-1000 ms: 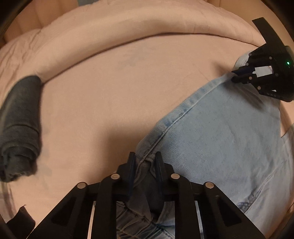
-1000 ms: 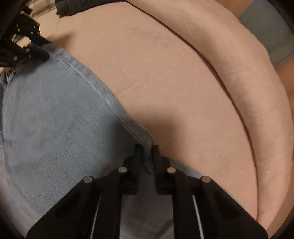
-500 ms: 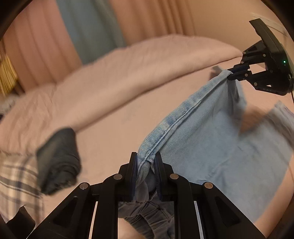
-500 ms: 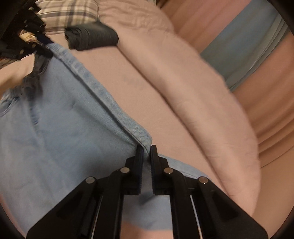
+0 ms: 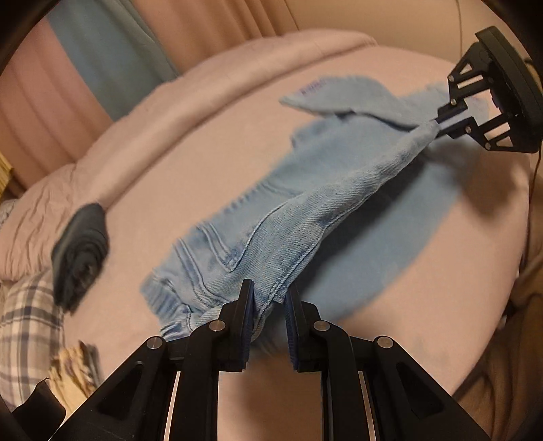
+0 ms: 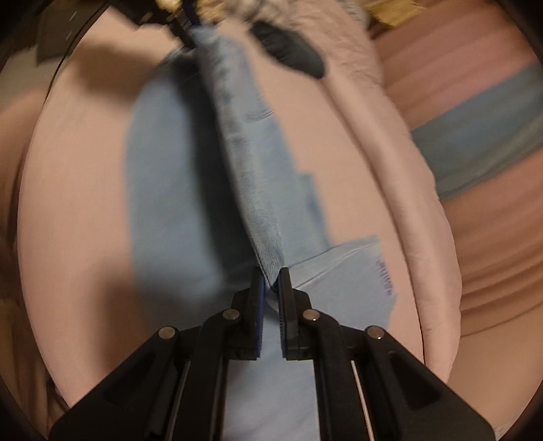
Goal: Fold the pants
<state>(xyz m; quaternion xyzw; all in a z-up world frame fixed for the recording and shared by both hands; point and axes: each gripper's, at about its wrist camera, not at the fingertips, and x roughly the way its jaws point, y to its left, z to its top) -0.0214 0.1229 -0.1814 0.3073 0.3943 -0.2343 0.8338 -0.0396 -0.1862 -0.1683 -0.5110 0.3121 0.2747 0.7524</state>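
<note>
Light blue jeans (image 5: 305, 203) hang stretched in the air between my two grippers above a pink bed (image 5: 203, 176). My left gripper (image 5: 268, 298) is shut on the jeans' seam near the waistband end. My right gripper (image 6: 270, 281) is shut on the jeans (image 6: 251, 176) at the leg end; it also shows at the upper right of the left wrist view (image 5: 441, 122). The other leg lies flat on the bed (image 5: 400, 224) beneath the lifted fold. A leg hem (image 6: 356, 271) lies to the right. The left gripper appears blurred at the top of the right wrist view (image 6: 183, 23).
A rolled dark garment (image 5: 79, 251) lies on the bed at left, also in the right wrist view (image 6: 292, 51). A plaid pillow (image 5: 27, 322) sits beside it. A folded pink duvet (image 5: 169, 112) runs along the far side. Pink and blue curtains (image 5: 112, 51) hang behind.
Both grippers have lifted the jeans higher off the bed and pulled the held edge taut. The lower layer now lies flat on the bed beneath the raised fold.
</note>
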